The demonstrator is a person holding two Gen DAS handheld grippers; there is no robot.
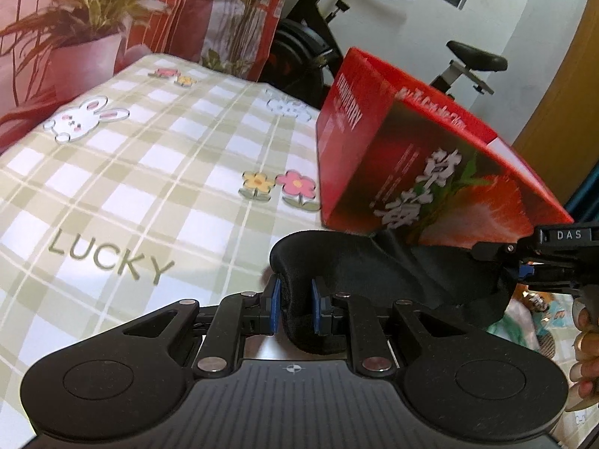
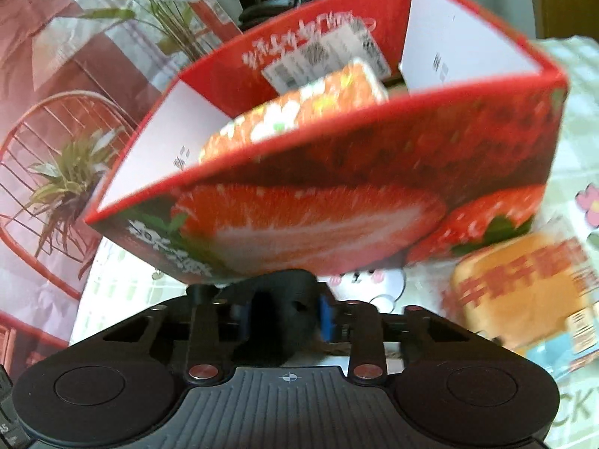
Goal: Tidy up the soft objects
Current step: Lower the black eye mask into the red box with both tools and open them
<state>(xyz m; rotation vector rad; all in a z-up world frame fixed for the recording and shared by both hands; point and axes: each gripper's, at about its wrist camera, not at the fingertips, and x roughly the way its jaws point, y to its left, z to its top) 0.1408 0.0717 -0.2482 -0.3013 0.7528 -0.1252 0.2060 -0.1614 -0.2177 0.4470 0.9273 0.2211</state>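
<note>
A black soft cloth (image 1: 374, 273) is stretched between my two grippers. My left gripper (image 1: 294, 305) is shut on one end of it, just above the checked tablecloth (image 1: 131, 172). My right gripper (image 2: 284, 310) is shut on the other end (image 2: 280, 299); it also shows at the right edge of the left wrist view (image 1: 524, 258). A red strawberry box (image 1: 411, 157) stands open right behind the cloth; it also shows in the right wrist view (image 2: 337, 194). Inside it lies an orange-and-white packet (image 2: 299, 108).
A bread packet (image 2: 524, 288) with red lettering lies on the table right of the box. An exercise bike (image 1: 318, 41) stands beyond the table's far edge. A curtain with plant prints (image 1: 75, 18) hangs at the left.
</note>
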